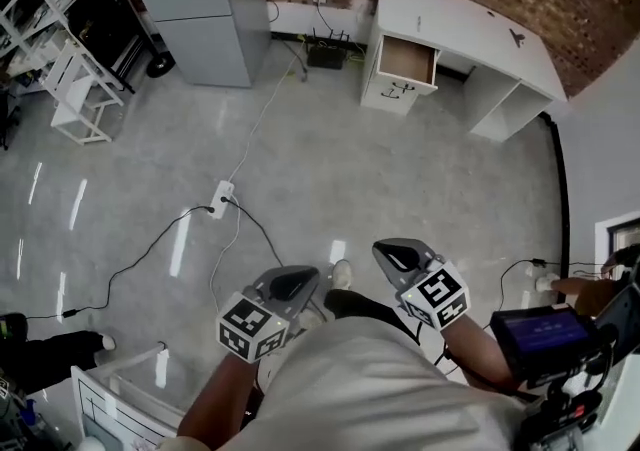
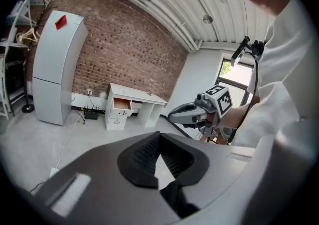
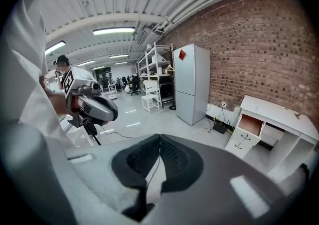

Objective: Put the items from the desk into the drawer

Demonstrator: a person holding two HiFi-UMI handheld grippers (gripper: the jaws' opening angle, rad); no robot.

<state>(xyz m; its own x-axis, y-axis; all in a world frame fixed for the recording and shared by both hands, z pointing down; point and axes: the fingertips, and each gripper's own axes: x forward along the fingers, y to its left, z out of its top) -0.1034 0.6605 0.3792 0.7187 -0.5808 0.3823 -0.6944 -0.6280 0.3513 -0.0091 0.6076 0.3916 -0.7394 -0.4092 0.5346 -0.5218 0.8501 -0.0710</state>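
Note:
A white desk (image 1: 470, 24) stands far off against the brick wall, with its top drawer (image 1: 408, 61) pulled open and looking empty. A small dark item (image 1: 517, 37) lies on the desk top. My left gripper (image 1: 305, 277) and right gripper (image 1: 385, 251) are held close to my body over the floor, well short of the desk. In the left gripper view the left gripper (image 2: 159, 134) is shut with nothing in it; the desk (image 2: 134, 97) shows beyond. The right gripper (image 3: 159, 136) is likewise shut and empty, with the open drawer (image 3: 250, 125) at the right.
A grey fridge (image 1: 205, 4) stands left of the desk. A power strip (image 1: 222, 199) with trailing cables lies on the floor between me and the desk. A router (image 1: 327, 54) sits by the wall. A white stool (image 1: 80, 89) and shelving stand at the left.

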